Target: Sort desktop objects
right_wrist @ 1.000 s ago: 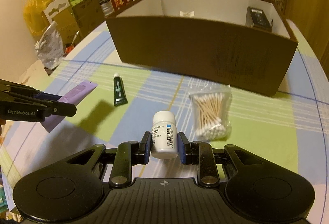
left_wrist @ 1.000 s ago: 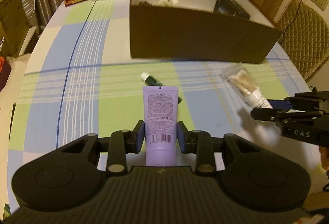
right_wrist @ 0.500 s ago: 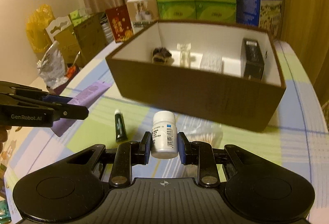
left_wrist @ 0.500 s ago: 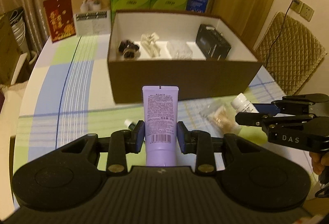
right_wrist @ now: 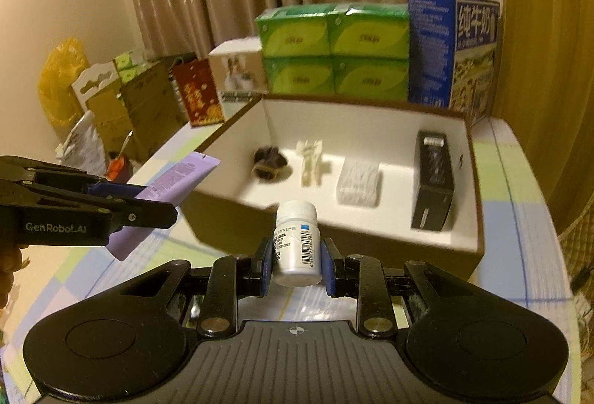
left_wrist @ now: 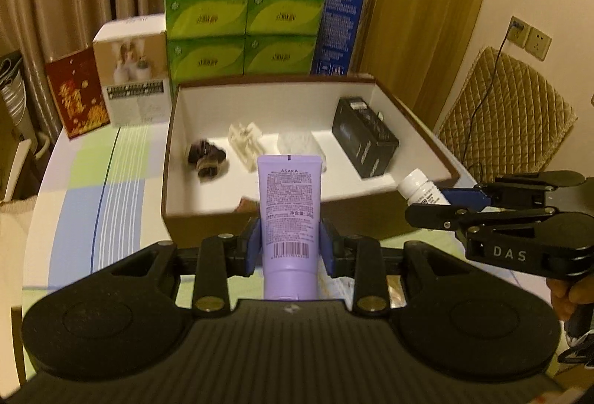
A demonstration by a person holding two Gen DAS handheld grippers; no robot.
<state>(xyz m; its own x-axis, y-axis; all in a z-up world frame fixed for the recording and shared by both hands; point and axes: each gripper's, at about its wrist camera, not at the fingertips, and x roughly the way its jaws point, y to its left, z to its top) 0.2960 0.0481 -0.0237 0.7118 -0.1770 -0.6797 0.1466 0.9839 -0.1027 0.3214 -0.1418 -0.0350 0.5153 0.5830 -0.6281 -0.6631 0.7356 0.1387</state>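
My left gripper (left_wrist: 290,248) is shut on a purple tube (left_wrist: 289,203) and holds it upright in the air, just before the near wall of the brown box (left_wrist: 208,225). My right gripper (right_wrist: 296,264) is shut on a white pill bottle (right_wrist: 297,240), held above the box's near rim (right_wrist: 371,248). Each gripper shows in the other view: the right one (left_wrist: 445,203) with the bottle (left_wrist: 419,186), the left one (right_wrist: 148,196) with the tube (right_wrist: 174,181). Inside the box lie a dark clump (left_wrist: 206,157), a cream plastic piece (left_wrist: 245,138), a clear packet (left_wrist: 299,144) and a black box (left_wrist: 365,136).
Green tissue packs (left_wrist: 243,29), a blue carton (left_wrist: 341,25), a white carton (left_wrist: 131,69) and a red card (left_wrist: 76,97) stand behind the box. A quilted chair (left_wrist: 505,110) is at the right. Cartons and bags (right_wrist: 104,103) stand left of the table.
Both grippers rose and moved forward toward the box with their objects. The box's inside is now seen from above; the green tube and cotton-swab bag on the cloth have dropped out of view.
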